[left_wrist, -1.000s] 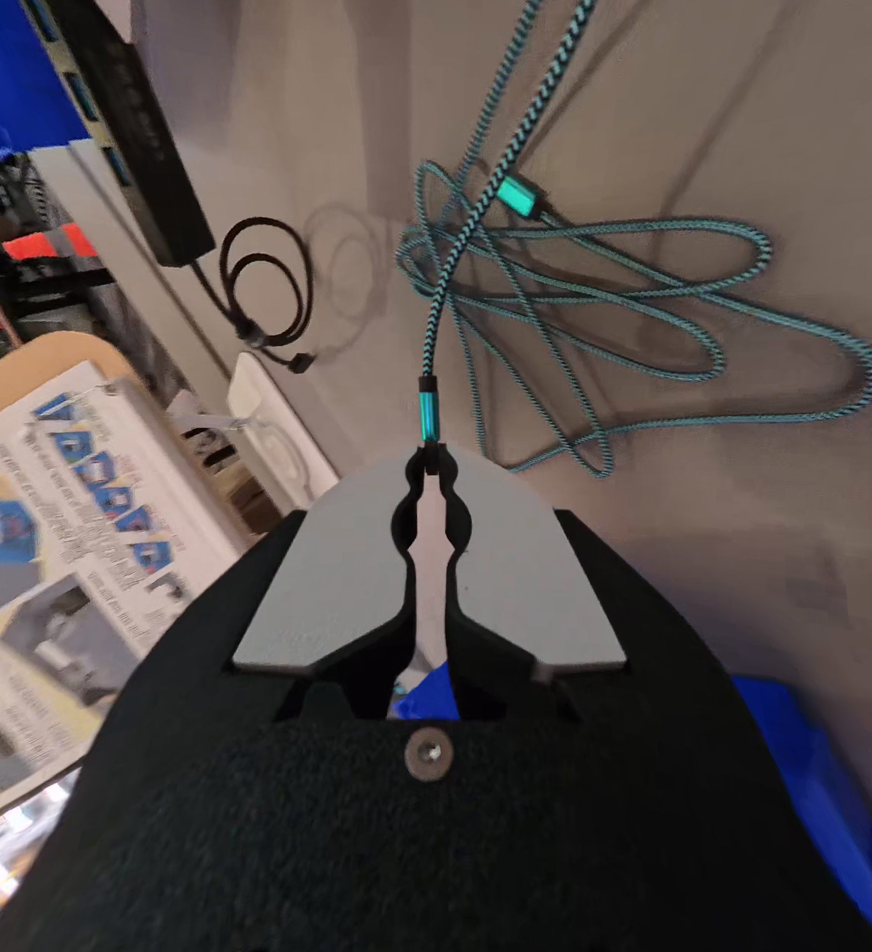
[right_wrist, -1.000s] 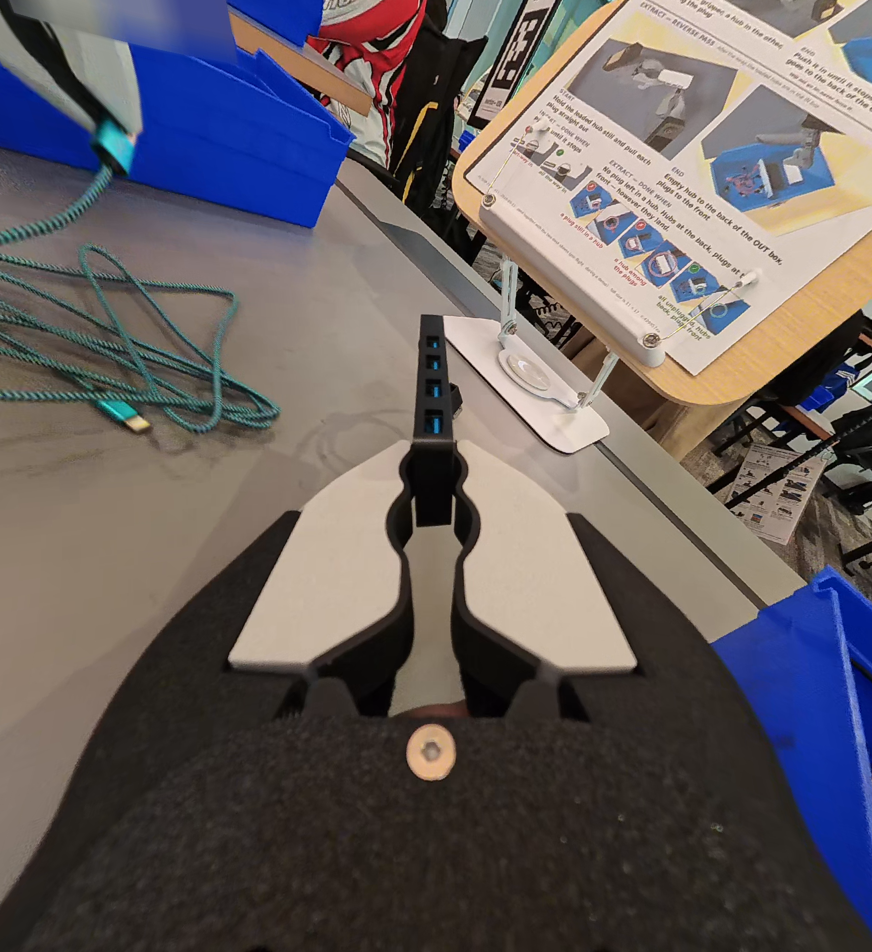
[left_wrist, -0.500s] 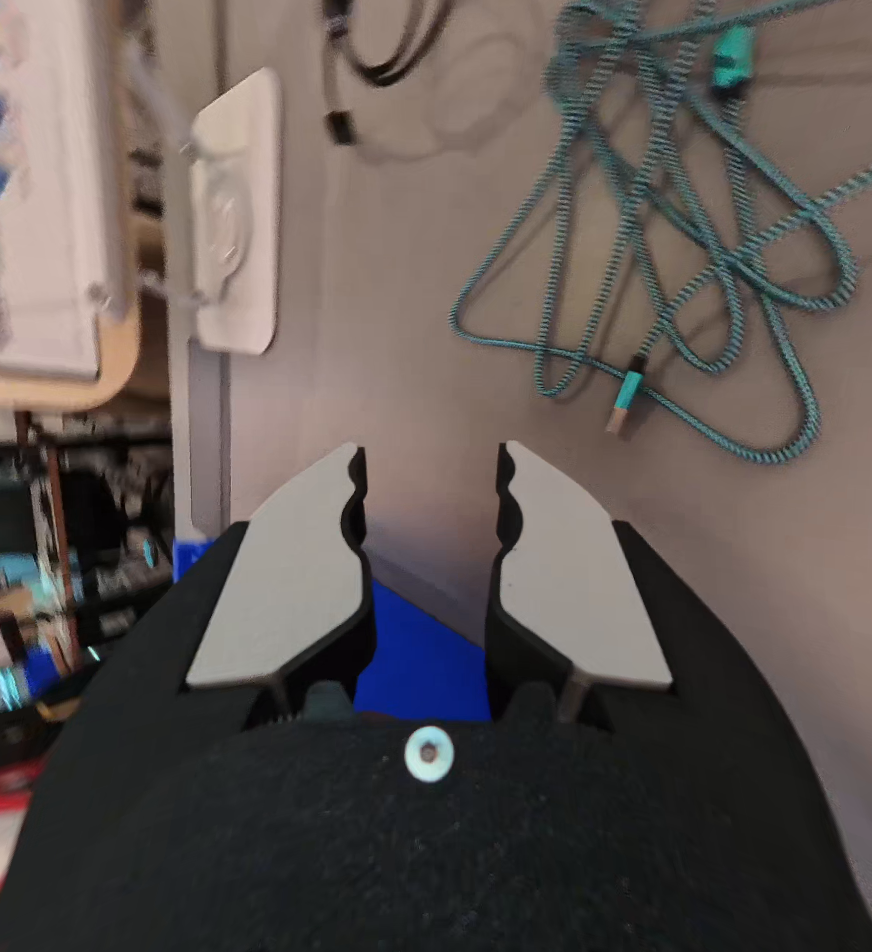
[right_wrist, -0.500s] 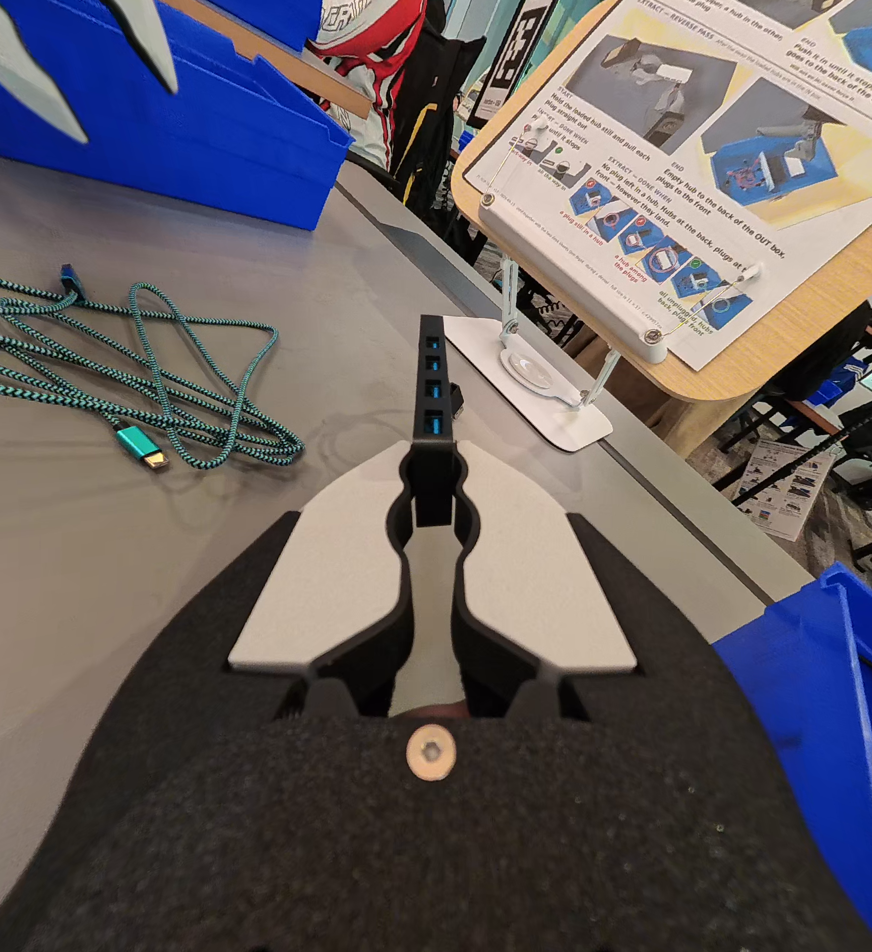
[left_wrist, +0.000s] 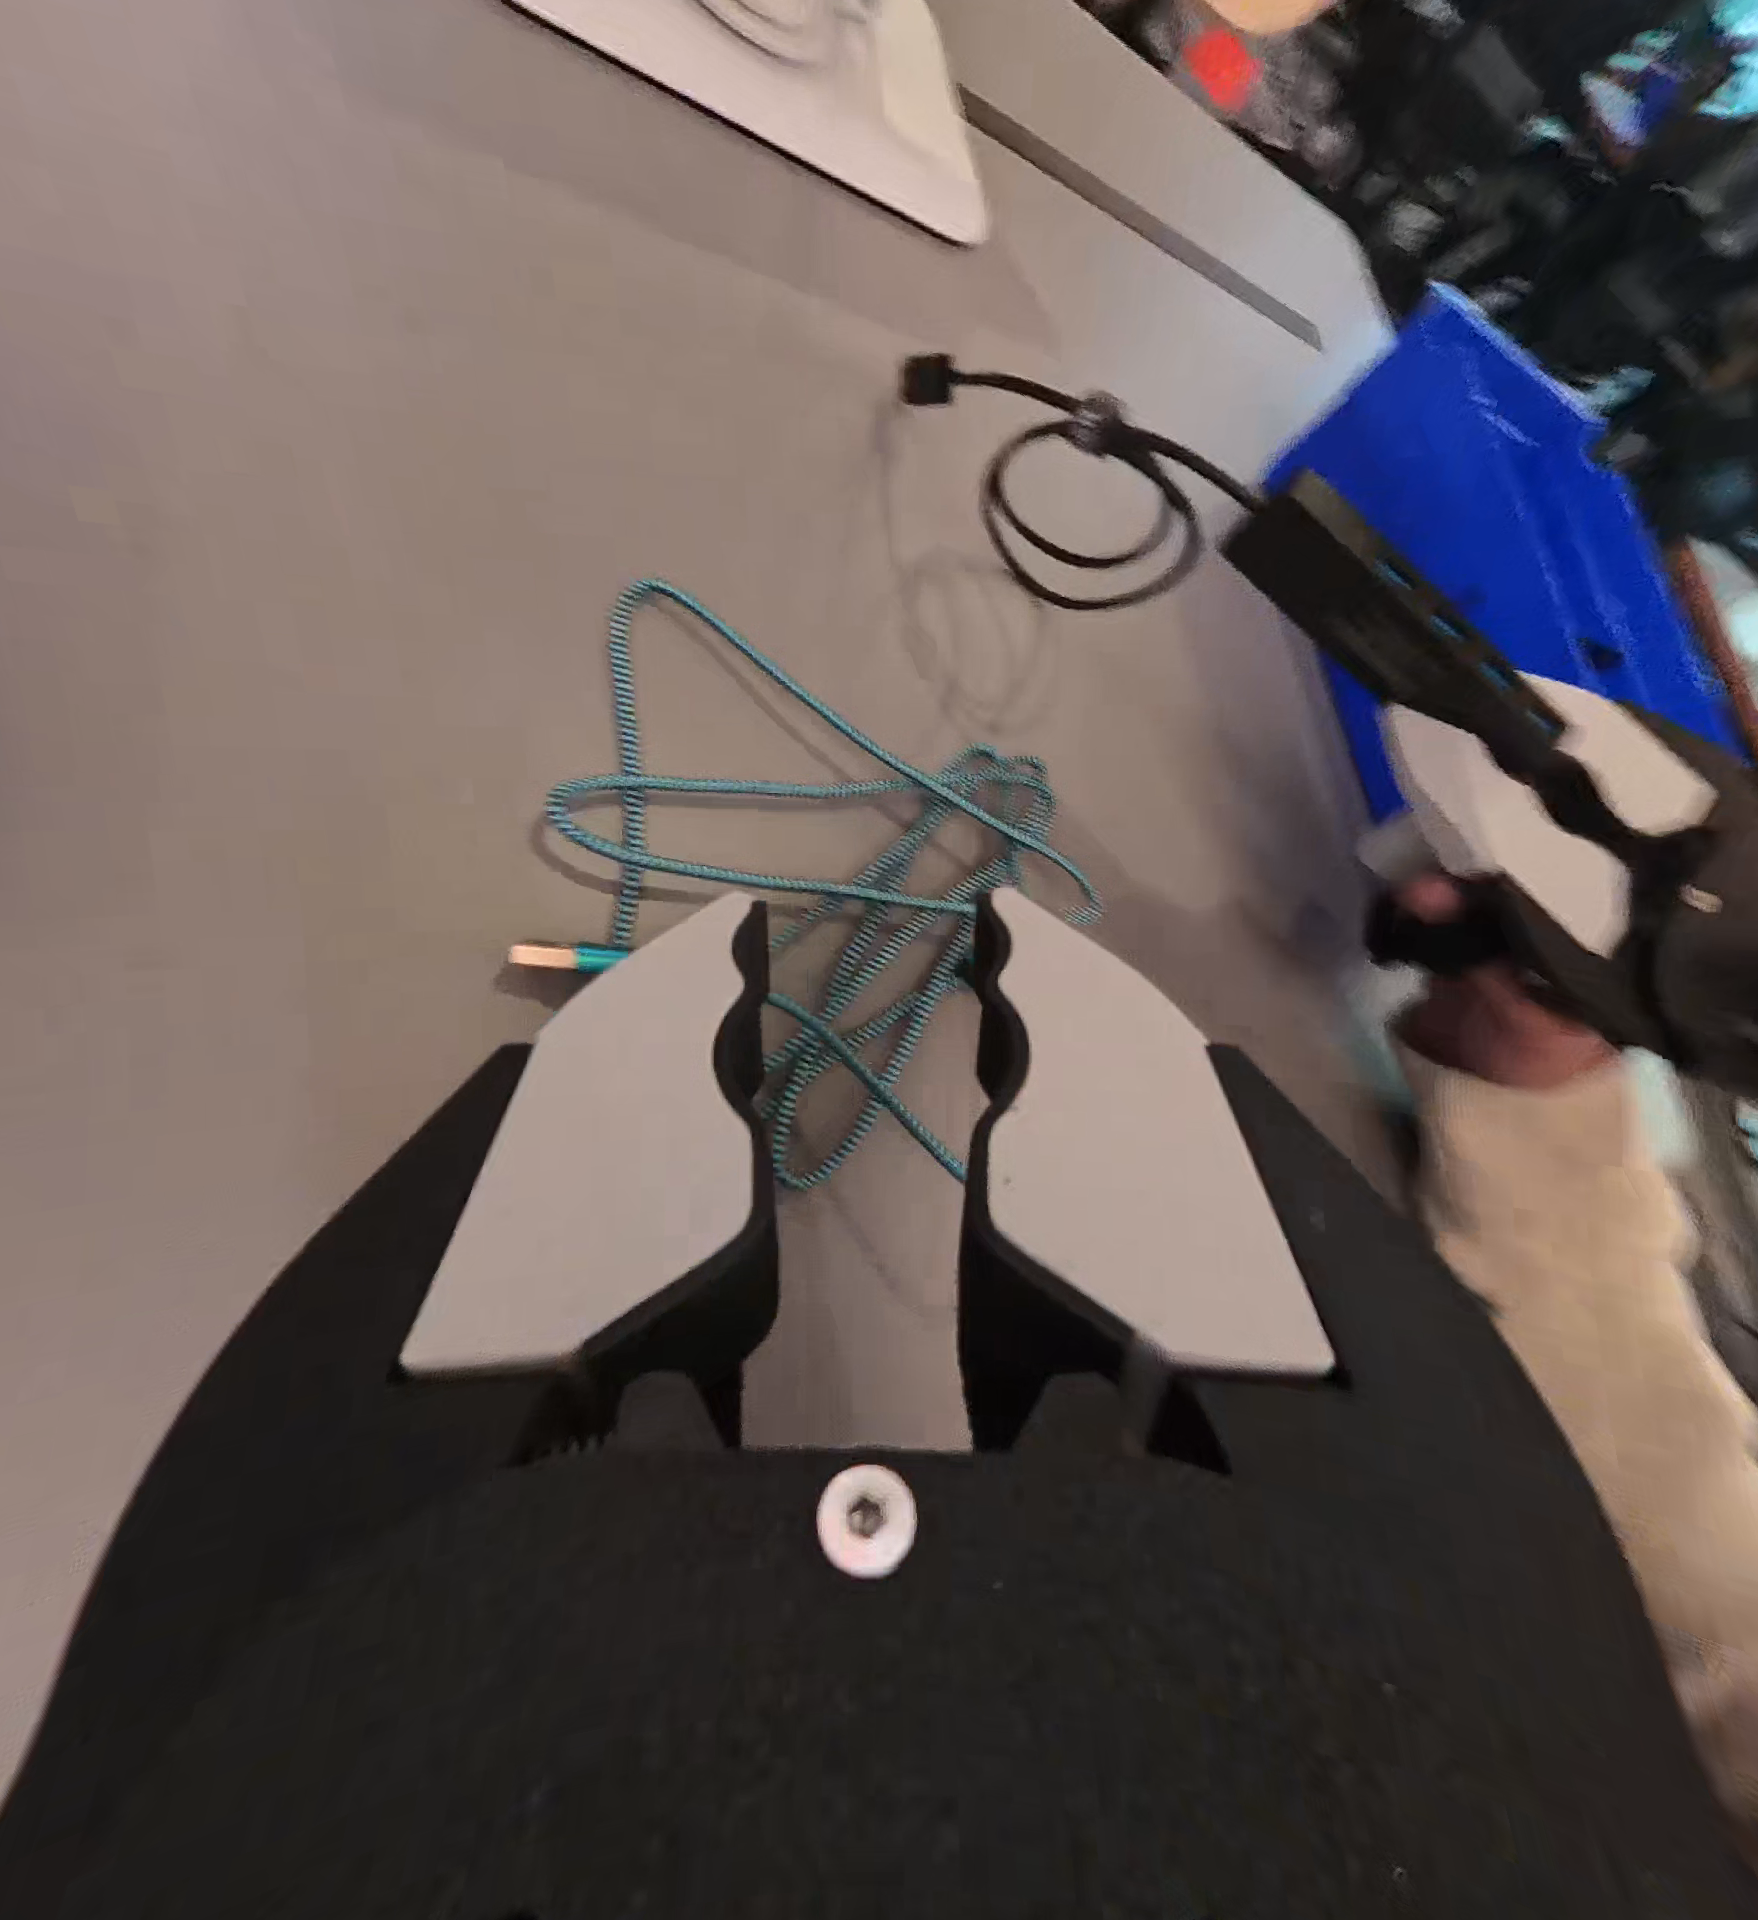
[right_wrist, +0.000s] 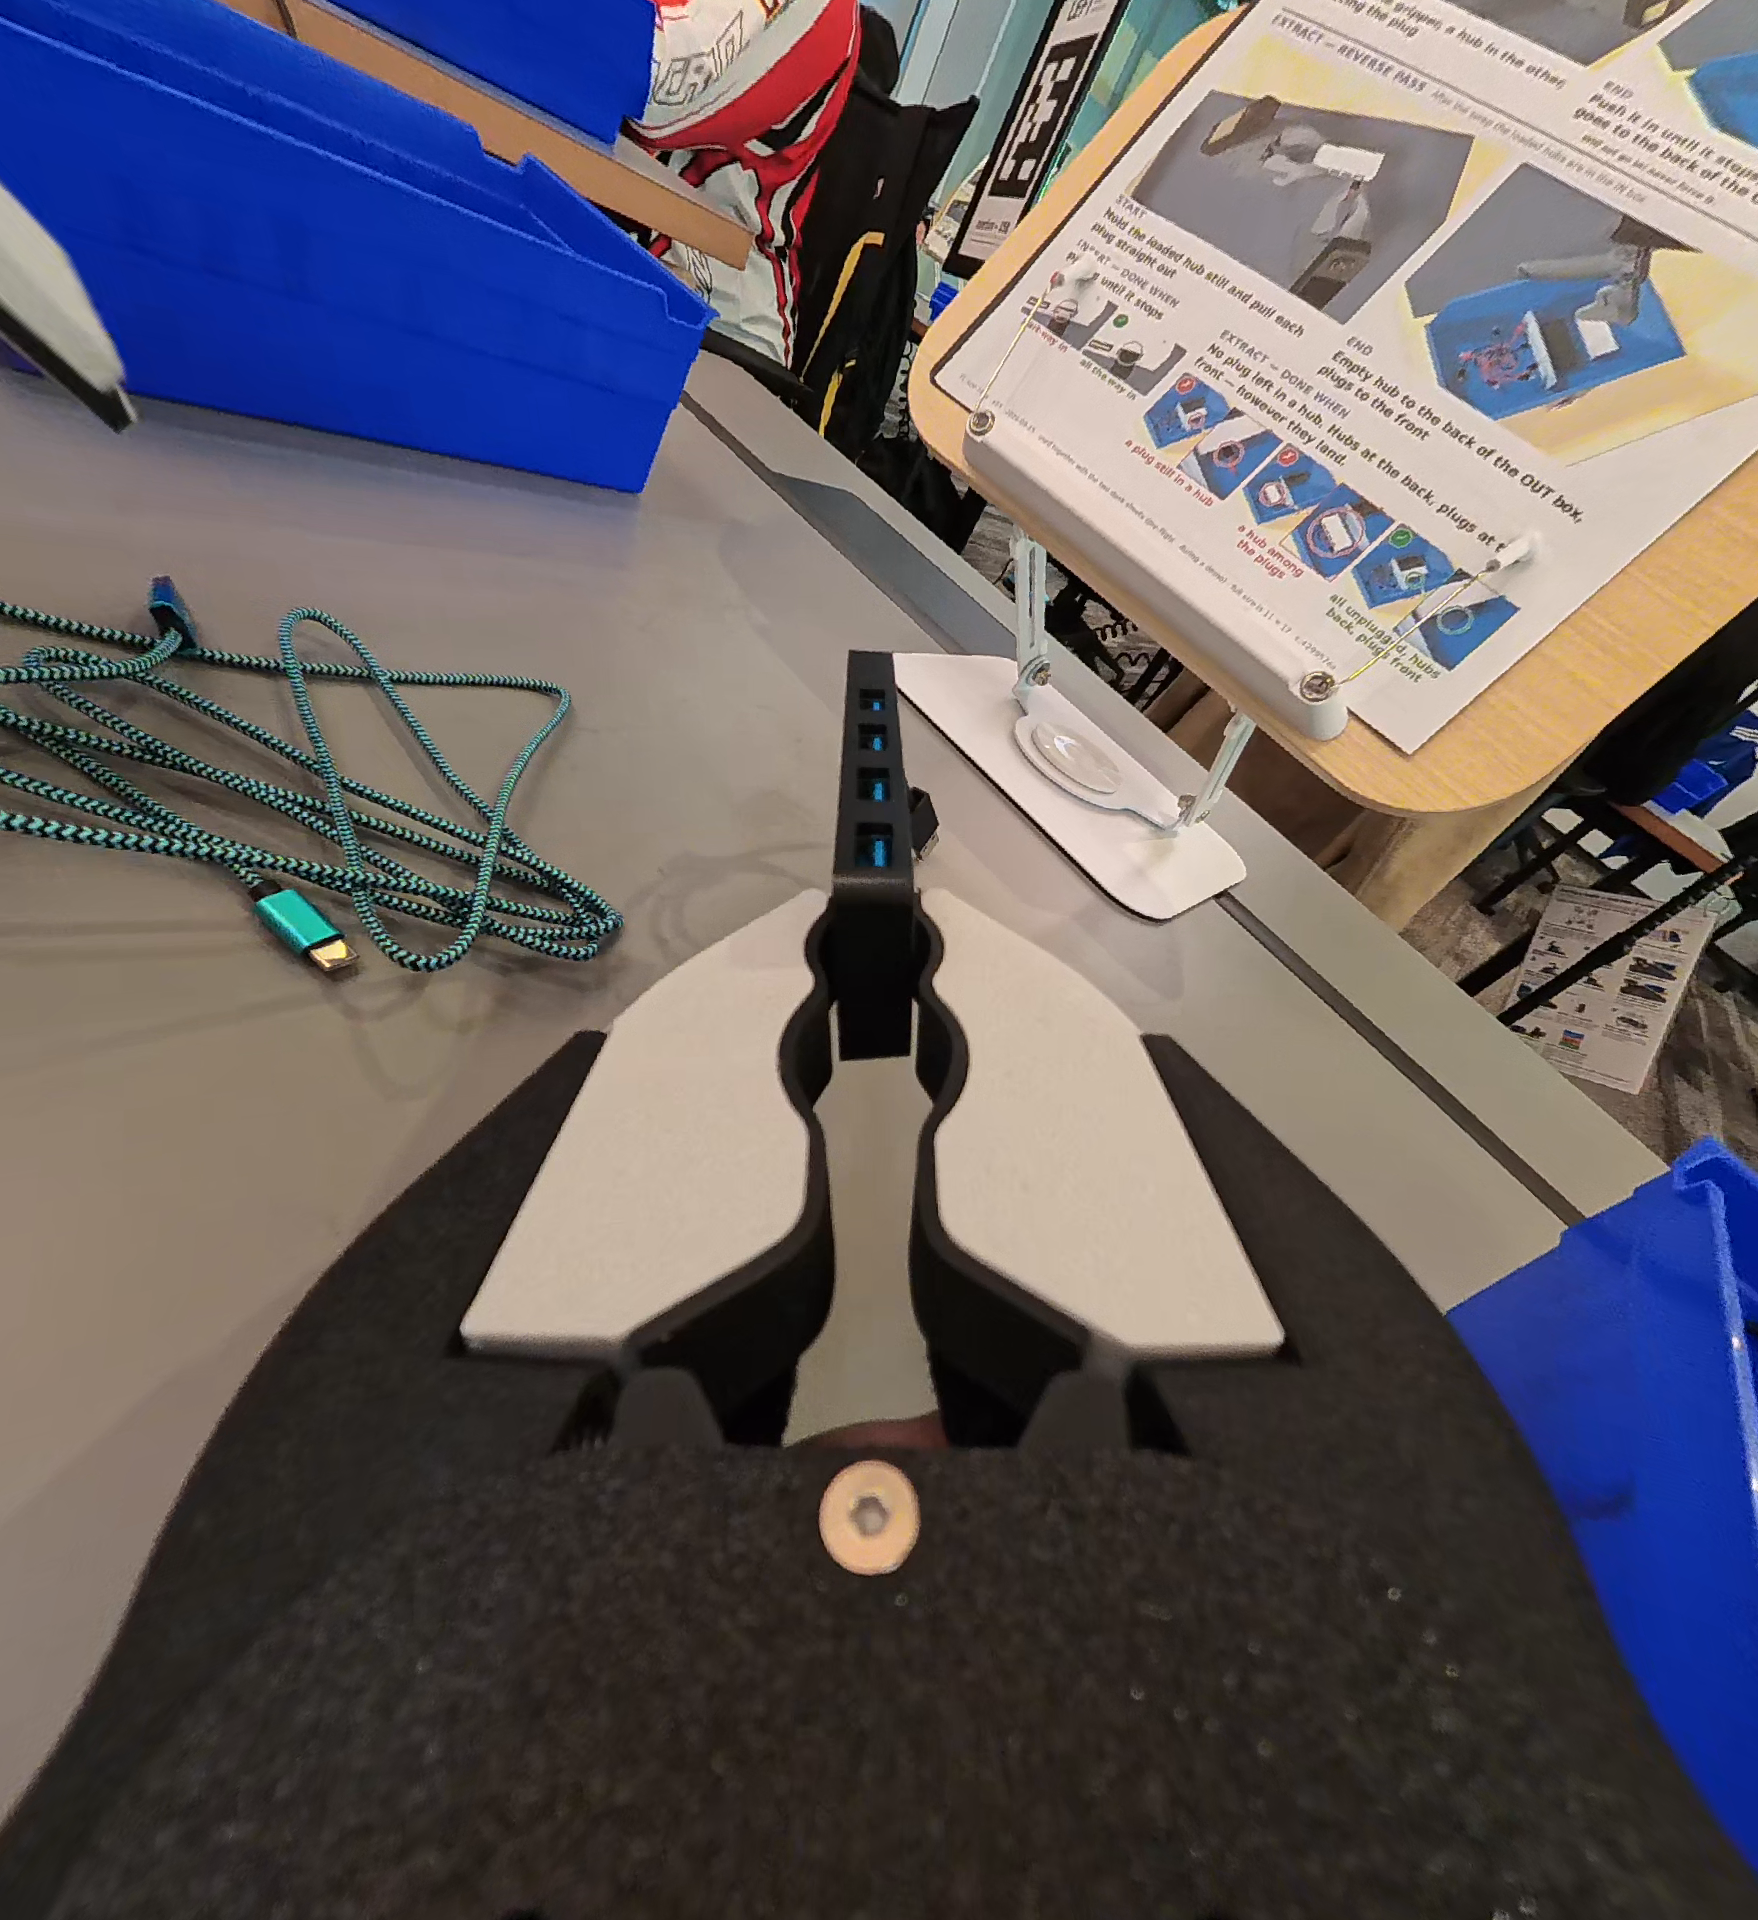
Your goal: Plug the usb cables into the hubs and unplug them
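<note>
Left gripper (left_wrist: 864,925), fingers spread and empty, above the tangled teal braided USB cable (left_wrist: 802,831) at frame centre on the grey table (left_wrist: 231,520). Right gripper (right_wrist: 870,914) clamped on the black USB hub (right_wrist: 873,790), mid-frame, ports empty. Blue bin (right_wrist: 335,281) upper left.

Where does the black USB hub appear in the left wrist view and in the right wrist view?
Left wrist view: black USB hub at the upper right, clamped in the right tool.
Right wrist view: the hub stands at centre, between its own tool's tips.
Shared landmark: the teal braided cable on the grey table.
</note>
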Action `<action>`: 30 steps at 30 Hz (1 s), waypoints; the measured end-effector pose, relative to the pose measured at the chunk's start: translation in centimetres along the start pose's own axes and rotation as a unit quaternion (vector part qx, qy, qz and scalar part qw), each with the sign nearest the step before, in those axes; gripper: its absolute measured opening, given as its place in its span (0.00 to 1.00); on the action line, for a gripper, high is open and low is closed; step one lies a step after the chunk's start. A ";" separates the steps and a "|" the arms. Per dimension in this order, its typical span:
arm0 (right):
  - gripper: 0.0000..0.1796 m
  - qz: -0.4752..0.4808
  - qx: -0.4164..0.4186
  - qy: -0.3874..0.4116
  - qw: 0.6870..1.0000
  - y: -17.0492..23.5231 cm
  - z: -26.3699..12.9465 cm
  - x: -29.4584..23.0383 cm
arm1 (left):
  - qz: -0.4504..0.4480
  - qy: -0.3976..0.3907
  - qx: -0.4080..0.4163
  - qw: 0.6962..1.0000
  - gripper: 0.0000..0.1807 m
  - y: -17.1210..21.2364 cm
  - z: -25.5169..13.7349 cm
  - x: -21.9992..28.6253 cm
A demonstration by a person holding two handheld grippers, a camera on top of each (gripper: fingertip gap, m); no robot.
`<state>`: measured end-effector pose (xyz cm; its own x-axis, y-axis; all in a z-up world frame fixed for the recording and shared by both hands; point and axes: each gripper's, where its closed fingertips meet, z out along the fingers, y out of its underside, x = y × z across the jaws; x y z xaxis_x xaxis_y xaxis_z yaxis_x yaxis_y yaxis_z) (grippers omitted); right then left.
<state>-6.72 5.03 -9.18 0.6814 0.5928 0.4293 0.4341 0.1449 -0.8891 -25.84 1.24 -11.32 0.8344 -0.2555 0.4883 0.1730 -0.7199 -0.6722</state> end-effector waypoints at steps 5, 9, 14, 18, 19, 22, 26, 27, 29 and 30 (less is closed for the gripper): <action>0.06 0.001 -0.002 0.006 1.000 0.0 -0.2 0.4 | 0.070 -0.140 0.017 0.987 0.24 1.4 1.5 0.0; 0.06 0.013 0.000 0.009 1.000 -0.1 -0.3 0.8 | 0.103 -0.194 -0.005 0.976 0.25 2.7 3.1 0.7; 0.06 0.022 0.005 0.003 1.000 -0.5 -0.3 0.8 | 0.124 -0.295 -0.047 0.946 0.28 3.7 3.2 -2.7; 0.06 0.018 0.005 -0.007 1.000 -0.8 0.0 0.5 | 0.105 -0.331 -0.075 0.935 0.31 4.5 2.8 -5.4; 0.06 0.015 0.006 -0.009 1.000 -1.0 0.2 0.4 | 0.102 -0.341 -0.076 0.931 0.33 4.4 2.6 -6.0; 0.06 0.006 0.014 -0.021 1.000 -1.7 0.5 -0.3 | 0.099 -0.360 -0.080 0.924 0.33 3.9 1.6 -7.3; 0.06 0.000 0.017 -0.029 0.999 -2.2 0.9 -0.7 | 0.108 -0.393 -0.078 0.910 0.29 2.8 -0.1 -8.7; 0.06 0.002 0.019 -0.031 0.999 -2.3 0.9 -0.7 | 0.113 -0.406 -0.084 0.903 0.30 2.6 -0.5 -9.3; 0.06 0.007 0.020 -0.034 0.999 -2.4 0.9 -0.7 | 0.108 -0.413 -0.092 0.900 0.31 2.5 -0.8 -10.2; 0.06 0.009 0.021 -0.035 0.999 -2.4 0.9 -0.7 | 0.099 -0.407 -0.093 0.903 0.30 2.5 -0.7 -10.3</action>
<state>-8.80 4.98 -7.47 0.6458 0.6488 0.4025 0.3960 0.1661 -0.9031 -34.37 1.61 -17.64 0.9609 0.1134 -0.2526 -0.0493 -0.8278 -0.5589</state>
